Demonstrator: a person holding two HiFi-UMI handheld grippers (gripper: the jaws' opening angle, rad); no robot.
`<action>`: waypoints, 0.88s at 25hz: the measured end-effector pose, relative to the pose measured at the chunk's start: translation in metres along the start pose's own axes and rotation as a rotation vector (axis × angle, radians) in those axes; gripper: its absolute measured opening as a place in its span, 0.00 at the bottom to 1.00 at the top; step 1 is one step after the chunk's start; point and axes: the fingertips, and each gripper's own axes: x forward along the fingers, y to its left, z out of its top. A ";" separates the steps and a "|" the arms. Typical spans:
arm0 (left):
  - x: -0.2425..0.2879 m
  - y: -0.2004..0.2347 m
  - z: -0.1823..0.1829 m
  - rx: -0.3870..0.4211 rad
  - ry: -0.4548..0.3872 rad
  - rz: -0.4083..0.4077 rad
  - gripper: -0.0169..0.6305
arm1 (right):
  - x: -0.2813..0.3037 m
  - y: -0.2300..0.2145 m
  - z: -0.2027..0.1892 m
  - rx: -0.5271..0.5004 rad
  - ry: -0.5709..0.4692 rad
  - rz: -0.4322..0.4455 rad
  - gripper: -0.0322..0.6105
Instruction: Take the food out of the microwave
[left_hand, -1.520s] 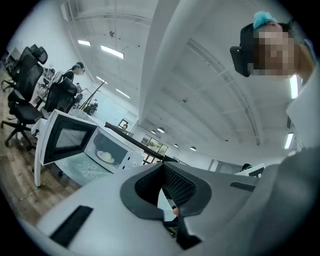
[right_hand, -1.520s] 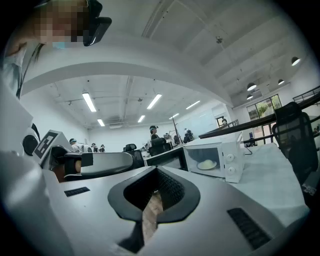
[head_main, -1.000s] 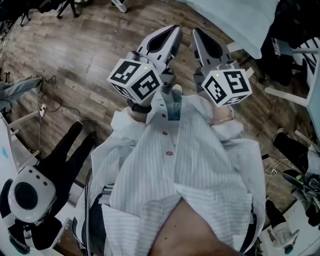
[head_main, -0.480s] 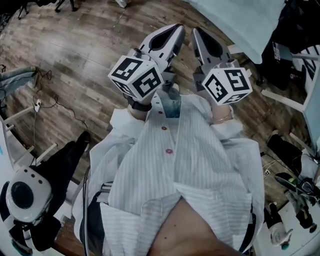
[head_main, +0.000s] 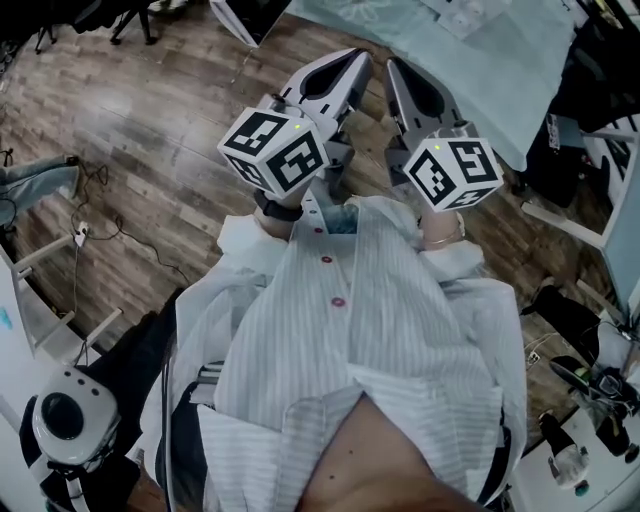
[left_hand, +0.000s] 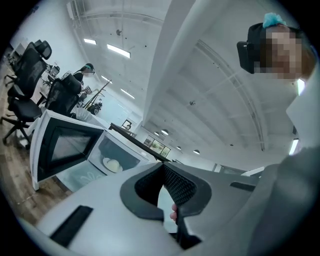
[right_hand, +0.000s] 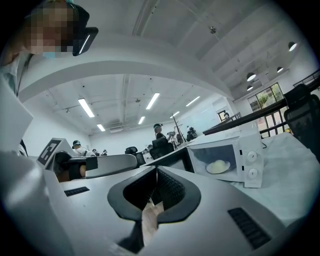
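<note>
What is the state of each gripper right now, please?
Left gripper: shut, holding nothing.
Right gripper: shut, holding nothing.

I see white microwave (right_hand: 251, 150), upright, door (right_hand: 170, 158) swung open, 2 knobs on its right side. Inside: food (right_hand: 218, 166), pale round lump on plate, approx centre.

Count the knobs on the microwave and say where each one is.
2. Both are on the front panel of the microwave, right of its open chamber, in the right gripper view: the upper knob and the lower knob below it. The left gripper view hides that panel.
</note>
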 end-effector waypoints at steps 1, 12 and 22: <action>0.004 0.008 0.005 0.001 0.006 -0.004 0.04 | 0.011 -0.002 0.002 0.007 -0.003 -0.004 0.10; 0.039 0.082 0.035 -0.011 0.077 -0.054 0.04 | 0.097 -0.022 0.018 0.030 -0.038 -0.096 0.10; 0.052 0.111 0.040 0.001 0.156 -0.119 0.04 | 0.122 -0.038 0.020 0.046 -0.068 -0.208 0.10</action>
